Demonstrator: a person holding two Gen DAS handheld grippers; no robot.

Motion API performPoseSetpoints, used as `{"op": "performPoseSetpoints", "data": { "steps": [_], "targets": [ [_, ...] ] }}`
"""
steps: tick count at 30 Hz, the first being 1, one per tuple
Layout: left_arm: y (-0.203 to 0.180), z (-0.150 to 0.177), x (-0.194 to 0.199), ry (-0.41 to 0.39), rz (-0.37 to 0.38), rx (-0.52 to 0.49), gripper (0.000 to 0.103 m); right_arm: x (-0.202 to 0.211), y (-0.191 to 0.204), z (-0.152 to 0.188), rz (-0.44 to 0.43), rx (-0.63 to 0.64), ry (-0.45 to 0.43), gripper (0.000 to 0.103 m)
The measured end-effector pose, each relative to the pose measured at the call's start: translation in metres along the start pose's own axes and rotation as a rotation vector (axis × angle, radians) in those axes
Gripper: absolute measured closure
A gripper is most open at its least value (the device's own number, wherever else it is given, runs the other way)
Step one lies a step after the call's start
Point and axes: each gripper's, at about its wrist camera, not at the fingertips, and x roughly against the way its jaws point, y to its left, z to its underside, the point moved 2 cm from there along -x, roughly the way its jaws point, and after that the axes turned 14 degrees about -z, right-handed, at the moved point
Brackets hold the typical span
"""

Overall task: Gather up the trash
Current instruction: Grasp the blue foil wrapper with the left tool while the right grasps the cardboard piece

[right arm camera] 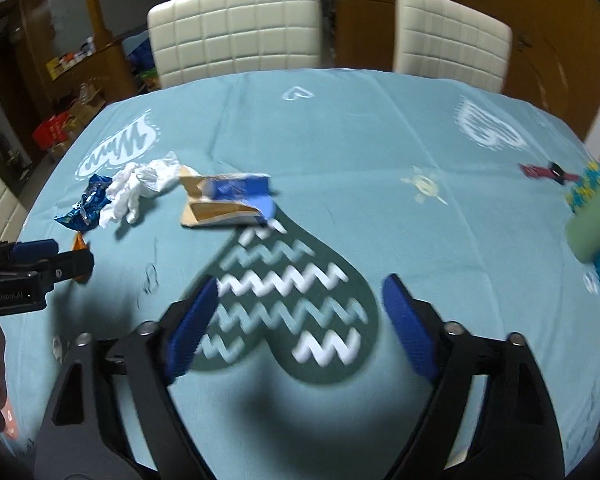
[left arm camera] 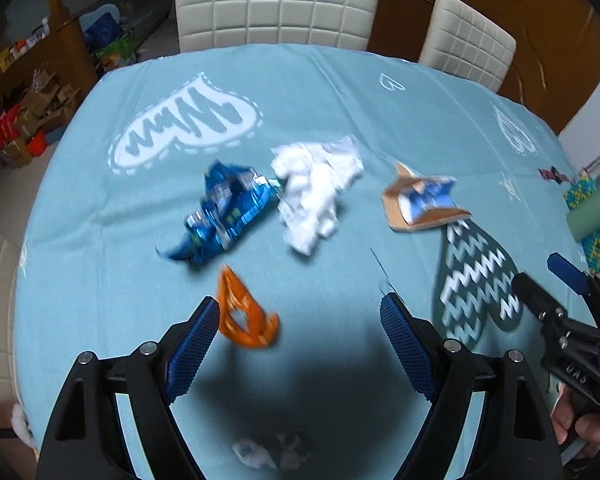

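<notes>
Trash lies on the blue tablecloth [left arm camera: 320,88]. An orange wrapper [left arm camera: 244,314] lies just ahead of my open, empty left gripper [left arm camera: 300,308], near its left finger. Beyond it are a crumpled blue foil wrapper [left arm camera: 224,212], a white crumpled tissue [left arm camera: 316,192] and a torn brown-and-blue cardboard pack [left arm camera: 424,200]. In the right wrist view the cardboard pack [right arm camera: 224,200], tissue [right arm camera: 140,184] and blue wrapper [right arm camera: 86,204] lie at the far left. My right gripper [right arm camera: 300,292] is open and empty over a dark heart print [right arm camera: 292,300].
A green cylinder on a blue-and-yellow knitted piece [right arm camera: 596,224] stands at the table's right edge, with a small maroon object [right arm camera: 548,171] beside it. White padded chairs [right arm camera: 236,28] stand behind the table. Boxes and clutter [left arm camera: 32,120] lie on the floor at left.
</notes>
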Motion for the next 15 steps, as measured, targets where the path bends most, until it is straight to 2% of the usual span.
{"op": "performPoseSetpoints", "data": {
  "steps": [2, 4, 6, 9, 11, 13, 15],
  "targets": [
    [0.010, -0.012, -0.004, -0.022, -0.033, 0.008, 0.022, -0.014, 0.009, -0.012, -0.010, 0.034, 0.009, 0.011],
    [0.023, -0.022, -0.013, -0.014, -0.026, 0.043, 0.021, -0.030, 0.015, -0.022, -0.015, 0.056, 0.023, 0.007],
    [0.031, -0.030, -0.023, 0.008, -0.008, 0.052, 0.017, -0.045, 0.020, -0.030, -0.020, 0.072, 0.035, 0.007],
    [0.041, -0.037, -0.041, 0.022, -0.035, 0.053, 0.017, -0.068, 0.026, -0.041, -0.010, 0.089, 0.056, 0.006],
    [0.049, -0.041, -0.052, 0.047, -0.021, 0.077, 0.017, -0.078, 0.027, -0.045, -0.011, 0.086, 0.066, 0.006],
    [0.055, -0.042, -0.057, 0.045, -0.004, 0.082, 0.017, -0.086, 0.028, -0.047, 0.007, 0.088, 0.068, 0.006],
    [0.056, -0.044, -0.060, 0.037, -0.028, 0.063, 0.017, -0.094, 0.027, -0.048, 0.015, 0.082, 0.081, 0.006]
  ]
}}
